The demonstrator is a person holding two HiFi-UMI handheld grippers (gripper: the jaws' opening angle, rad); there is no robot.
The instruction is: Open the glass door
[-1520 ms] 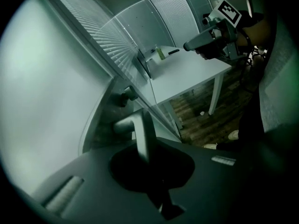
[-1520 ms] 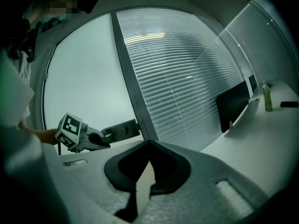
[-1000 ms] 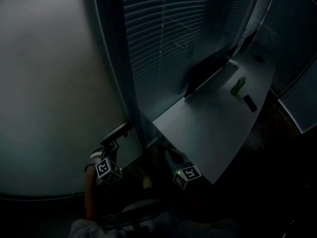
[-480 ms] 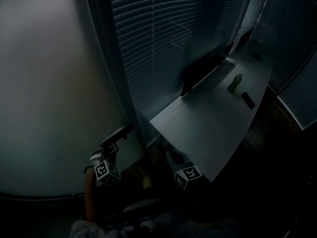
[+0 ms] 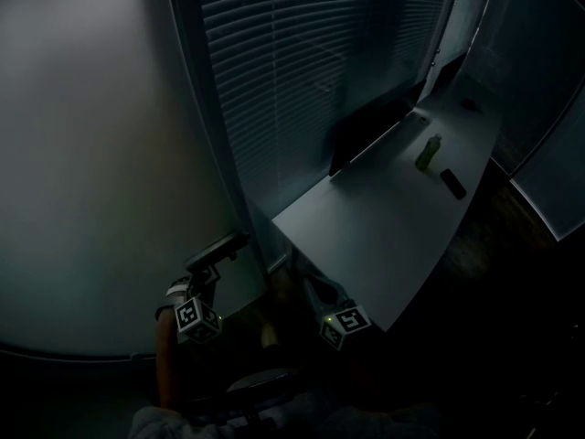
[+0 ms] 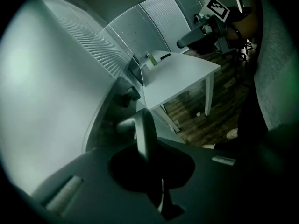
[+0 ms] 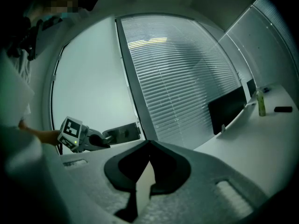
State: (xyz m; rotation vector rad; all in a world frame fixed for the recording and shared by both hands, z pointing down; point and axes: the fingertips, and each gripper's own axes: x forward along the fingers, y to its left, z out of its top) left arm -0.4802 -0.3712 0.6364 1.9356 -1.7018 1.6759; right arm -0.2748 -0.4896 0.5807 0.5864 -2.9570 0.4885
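Jaws of left gripper (image 6: 161,188): closed together, with only a hairline slit between them and nothing pinched.
Contact: the closed tips sit at the free end of the lever handle (image 6: 141,134) and seem to press on it; it is too dark to confirm the touch.
Lever handle: metal, on a dark plate at the right edge of the glass door (image 5: 101,154), low in the head view.
Glass door: a pale frosted pane filling the left side of the head view; a dark upright frame post (image 5: 196,108) runs along its right edge.
Left arm: a bare forearm (image 5: 164,364) behind the marker cube (image 5: 196,318), with the gripper angled down at the handle.
Jaws of right gripper (image 7: 147,160): drawn narrow, tips meeting, a thin pale wedge behind them and nothing between them.
Right gripper place: in the air, apart from the door and to the right of the left gripper, by the near corner of the table (image 5: 384,236). It points roughly level toward the blinds (image 5: 302,80).
Blinds: closed slats to the right of the frame post.
Table: white, with one long edge along the blinds.
Monitor (image 5: 370,131): dark, standing at the tabletop's edge next to the blinds.
Bottle (image 5: 427,152): green, upright, toward the far end of the tabletop.
Dark flat object (image 5: 452,183): lies just beside the bottle, nearer the tabletop's right edge.
Floor (image 6: 210,111): dark wood planks under the table.
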